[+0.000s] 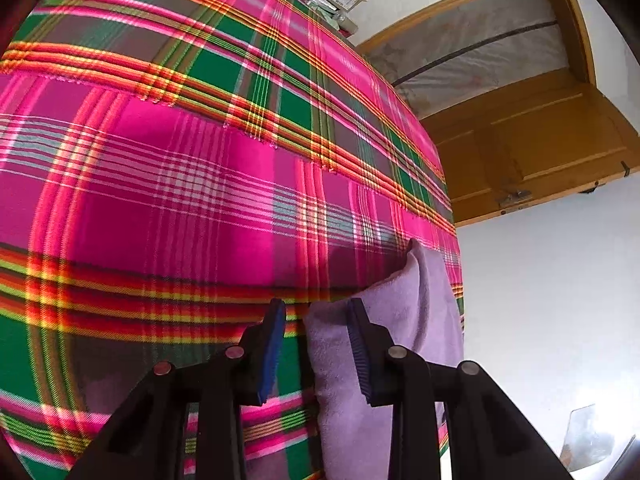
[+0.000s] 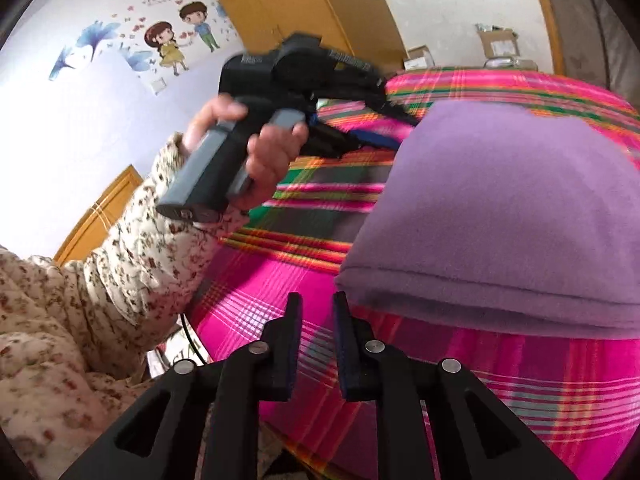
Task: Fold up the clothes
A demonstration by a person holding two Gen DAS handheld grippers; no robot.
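Progress looks well on to me: the purple cloth [image 2: 508,208] already lies doubled over on the plaid bedspread [image 2: 256,300], its rounded fold edge turned toward my right gripper [image 2: 318,316] and at least two layers stacked under it. What is left, I judge, is squaring the pile or one more fold to make it smaller (I cannot see its far end well enough to say which). My right gripper hovers just short of that fold edge with its jaws only narrowly apart and nothing between them; the pads touch no cloth. My left gripper [image 1: 316,324] stands about half open at the cloth's other side, where a raised flap of the purple cloth [image 1: 384,320] lies against the inner face of one finger [image 1: 360,344] while the other finger stands clear of it, so I take it as not gripped. From the right wrist the cloth's long axis runs across the view, along the fold edge, from near my left hand [image 2: 256,148] out toward the far side of the bed.
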